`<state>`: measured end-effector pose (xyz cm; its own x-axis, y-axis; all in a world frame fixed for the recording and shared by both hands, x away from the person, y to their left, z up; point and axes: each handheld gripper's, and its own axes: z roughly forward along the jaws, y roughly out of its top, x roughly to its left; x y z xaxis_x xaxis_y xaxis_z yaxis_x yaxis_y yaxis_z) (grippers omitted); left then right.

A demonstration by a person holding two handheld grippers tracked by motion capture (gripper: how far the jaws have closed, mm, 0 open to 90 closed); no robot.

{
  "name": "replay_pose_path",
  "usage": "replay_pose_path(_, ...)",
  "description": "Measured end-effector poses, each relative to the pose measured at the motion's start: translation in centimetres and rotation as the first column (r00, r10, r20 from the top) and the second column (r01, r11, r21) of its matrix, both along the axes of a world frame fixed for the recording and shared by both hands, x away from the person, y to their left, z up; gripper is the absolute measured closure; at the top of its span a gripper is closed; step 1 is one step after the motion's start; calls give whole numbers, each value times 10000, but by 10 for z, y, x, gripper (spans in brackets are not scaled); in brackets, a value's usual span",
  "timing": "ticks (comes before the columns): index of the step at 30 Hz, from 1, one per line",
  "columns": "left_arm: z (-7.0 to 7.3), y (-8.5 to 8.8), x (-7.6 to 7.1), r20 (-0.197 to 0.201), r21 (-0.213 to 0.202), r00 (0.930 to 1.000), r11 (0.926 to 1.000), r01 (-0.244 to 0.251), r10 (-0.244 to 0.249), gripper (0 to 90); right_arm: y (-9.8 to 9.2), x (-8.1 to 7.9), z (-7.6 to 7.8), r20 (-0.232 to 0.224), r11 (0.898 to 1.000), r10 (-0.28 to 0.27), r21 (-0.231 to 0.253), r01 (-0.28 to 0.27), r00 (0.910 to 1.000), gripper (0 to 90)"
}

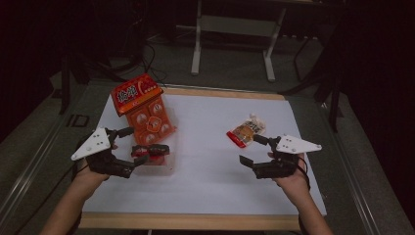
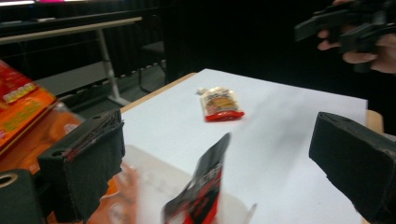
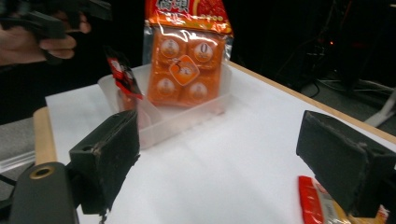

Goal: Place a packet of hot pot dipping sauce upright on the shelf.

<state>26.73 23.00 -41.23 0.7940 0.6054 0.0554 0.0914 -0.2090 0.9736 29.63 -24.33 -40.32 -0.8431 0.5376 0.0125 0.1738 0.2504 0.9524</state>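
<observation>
- A small black-and-red sachet (image 1: 151, 150) stands upright in a clear plastic tray (image 1: 169, 169) at the left side of the bench (image 1: 210, 196); in the left gripper view it rises between the two black jaws, touching neither.
- A big orange multipack of snacks (image 1: 147, 112) leans in the same tray behind the sachet, its red header card tipped up and away from the person; the right gripper view shows its lower end down inside the tray wall.
- The left hand-held gripper (image 1: 139, 144) sits right over the tray's near end, jaws spread wide around the sachet and gripping nothing.
- From above, the sachet blurs into the jaw tips, so I can't quite tell whether a tip brushes it.
- Well apart, on the right half of the white sheet, a small orange-and-white pouch with a red bottom edge (image 1: 246, 131) lies flat.
- The right hand-held gripper (image 1: 252, 151) hangs just in front of that pouch, jaws wide apart and empty; in its own view the pouch's red end peeks out beside one jaw.
- Each hand (image 1: 293, 178) grips its tool from the near edge of the bench.
</observation>
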Motion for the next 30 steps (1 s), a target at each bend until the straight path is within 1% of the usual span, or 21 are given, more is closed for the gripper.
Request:
replay_pose_path(4,4,-10,-4,104,13,9996,9997,245,-245,39,-7,6,-1,60,9993,-340,-130,340,9994,151)
replay_pose_path(6,6,-15,-6,140,-88,9992,9993,372,-371,43,-12,9,-2,143,9982,-576,-174,578,9982,163)
replay_pose_path(7,6,-19,-7,187,-134,9985,9986,511,-508,44,-14,11,-2,111,9977,-645,-201,647,9979,180)
replay_pose_path(8,6,-19,-7,187,-134,9985,9986,511,-508,44,-14,11,-2,111,9977,-645,-201,647,9979,180)
replay_pose_path(11,6,-33,-11,280,-115,9955,9958,913,-910,44,-26,23,-6,78,9928,-1160,-292,1161,9932,214)
replay_pose_path(13,6,-36,-12,277,-93,9942,9945,1041,-1038,46,-28,26,-7,52,9914,-1275,-308,1276,9918,221)
replay_pose_path(14,6,-42,-13,391,-112,9917,9923,1230,-1224,50,-33,31,-9,12,9884,-1474,-362,1473,9891,231)
replay_pose_path(15,6,-42,-13,391,-112,9917,9923,1230,-1224,51,-33,31,-9,12,9884,-1474,-362,1473,9891,231)
replay_pose_path(16,6,-48,-15,502,-115,9895,9906,1364,-1357,52,-37,36,-11,27,9834,-1743,-504,1742,9847,248)
replay_pose_path(19,5,-54,-16,561,-125,9870,9884,1517,-1507,52,-42,42,-13,14,9792,-1943,-584,1941,9809,263)
replay_pose_path(20,4,-60,-17,602,-158,9837,9852,1705,-1693,56,-46,47,-15,-23,9745,-2165,-614,2160,9763,279)
replay_pose_path(21,4,-60,-17,602,-158,9837,9852,1705,-1693,56,-46,47,-15,-23,9745,-2165,-614,2160,9763,279)
replay_pose_path(22,3,-65,-18,596,-147,9810,9824,1860,-1849,56,-49,53,-18,-87,9702,-2355,-611,2346,9718,302)
replay_pose_path(23,3,-65,-18,596,-147,9810,9824,1860,-1849,56,-49,53,-18,-87,9702,-2355,-611,2346,9718,302)
replay_pose_path(24,1,-70,-19,630,-206,9778,9793,2015,-1999,56,-52,59,-21,-186,9665,-2494,-674,2476,9682,309)
replay_pose_path(25,1,-70,-19,630,-206,9778,9793,2015,-1999,56,-52,59,-21,-186,9665,-2494,-674,2476,9682,309)
replay_pose_path(26,-2,-76,-21,619,-206,9750,9764,2151,-2135,56,-54,64,-25,-280,9624,-2640,-739,2614,9641,316)
replay_pose_path(27,-2,-76,-21,619,-206,9750,9764,2151,-2135,56,-54,64,-25,-280,9624,-2640,-739,2614,9641,316)
replay_pose_path(28,-3,-79,-21,575,-190,9740,9752,2206,-2192,56,-56,70,-28,-314,9570,-2826,-781,2795,9587,329)
replay_pose_path(29,-5,-81,-22,548,-176,9720,9731,2296,-2283,56,-56,70,-28,-314,9570,-2826,-781,2795,9587,329)
replay_pose_path(30,-7,-84,-22,497,-163,9706,9715,2366,-2356,56,-58,76,-31,-391,9522,-2977,-840,2938,9539,336)
